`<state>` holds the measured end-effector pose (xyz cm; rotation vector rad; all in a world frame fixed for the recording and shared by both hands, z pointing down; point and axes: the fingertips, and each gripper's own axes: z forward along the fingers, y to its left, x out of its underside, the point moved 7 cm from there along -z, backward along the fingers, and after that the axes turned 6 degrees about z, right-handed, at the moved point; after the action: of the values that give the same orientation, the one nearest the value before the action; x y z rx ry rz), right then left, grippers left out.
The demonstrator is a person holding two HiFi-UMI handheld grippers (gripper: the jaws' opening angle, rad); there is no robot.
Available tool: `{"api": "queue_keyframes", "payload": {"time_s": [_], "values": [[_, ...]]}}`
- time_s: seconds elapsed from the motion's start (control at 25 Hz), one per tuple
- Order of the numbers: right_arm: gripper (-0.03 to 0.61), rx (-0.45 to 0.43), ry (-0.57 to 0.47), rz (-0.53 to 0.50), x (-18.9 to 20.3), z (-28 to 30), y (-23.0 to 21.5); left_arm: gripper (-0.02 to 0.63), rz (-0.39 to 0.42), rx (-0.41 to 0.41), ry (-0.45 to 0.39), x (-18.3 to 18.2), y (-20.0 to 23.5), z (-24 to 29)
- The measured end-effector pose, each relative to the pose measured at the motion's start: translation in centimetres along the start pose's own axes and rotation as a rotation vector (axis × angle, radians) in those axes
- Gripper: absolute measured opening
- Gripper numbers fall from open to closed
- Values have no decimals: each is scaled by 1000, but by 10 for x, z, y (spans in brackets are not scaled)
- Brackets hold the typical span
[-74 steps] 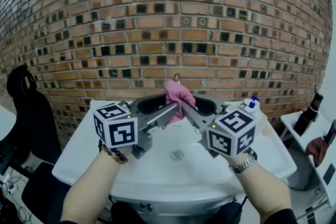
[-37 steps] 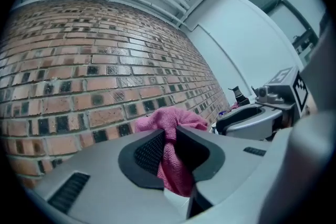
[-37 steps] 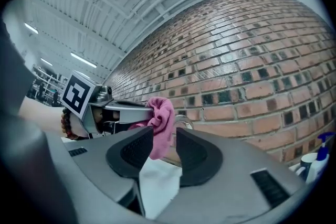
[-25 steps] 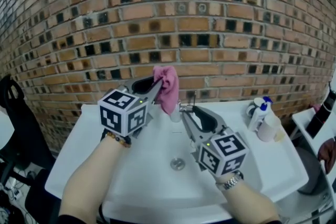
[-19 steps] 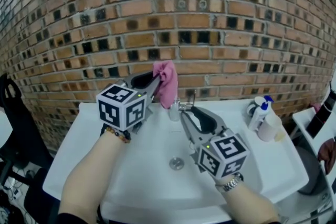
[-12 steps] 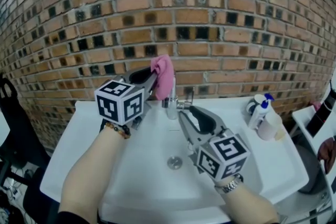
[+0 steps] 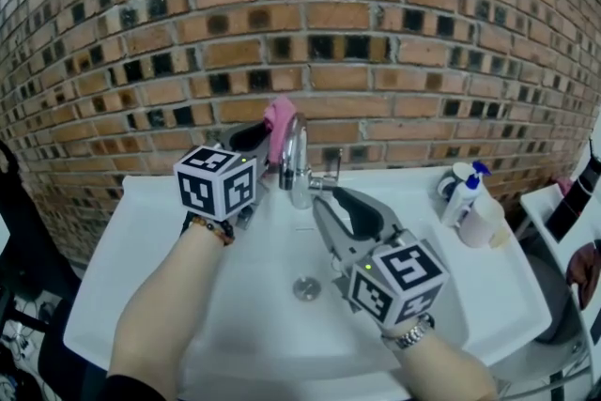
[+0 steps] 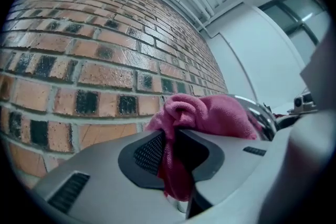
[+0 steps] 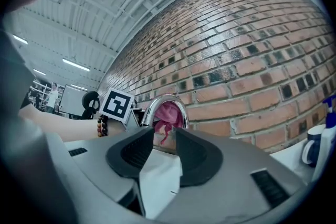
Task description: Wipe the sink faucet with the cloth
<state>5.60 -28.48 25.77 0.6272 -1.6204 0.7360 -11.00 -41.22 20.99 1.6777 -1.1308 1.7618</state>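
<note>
cloth (image 7: 279, 120) moved behind faucet (image 7: 295, 155) | left gripper (image 7: 268, 141) clamps it | right gripper (image 7: 327, 199) agape | bottles (image 7: 467, 192) right

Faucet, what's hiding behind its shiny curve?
A pink cloth, which the left gripper pinches in its jaws; brick wall beyond. The faucet covers part of the cloth.

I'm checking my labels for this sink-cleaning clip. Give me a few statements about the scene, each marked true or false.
1. Bottles stand at the right side of the sink. True.
2. The left gripper is shut on a pink cloth. True.
3. The cloth lies down in the sink's bowl. False: it is held up by the faucet.
4. The right gripper also grips the cloth. False: its jaws stand apart and empty.
</note>
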Motion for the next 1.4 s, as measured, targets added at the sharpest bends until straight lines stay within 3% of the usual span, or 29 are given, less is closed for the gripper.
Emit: {"api": "queue_keyframes", "payload": {"time_s": [0.64,1.4], "values": [[146,8,40,2,10,4,-2,58,-3,10,124,55,-4,16],[146,18,64,9,16,7,-6,58,162,5,289,91,-13,12]]}}
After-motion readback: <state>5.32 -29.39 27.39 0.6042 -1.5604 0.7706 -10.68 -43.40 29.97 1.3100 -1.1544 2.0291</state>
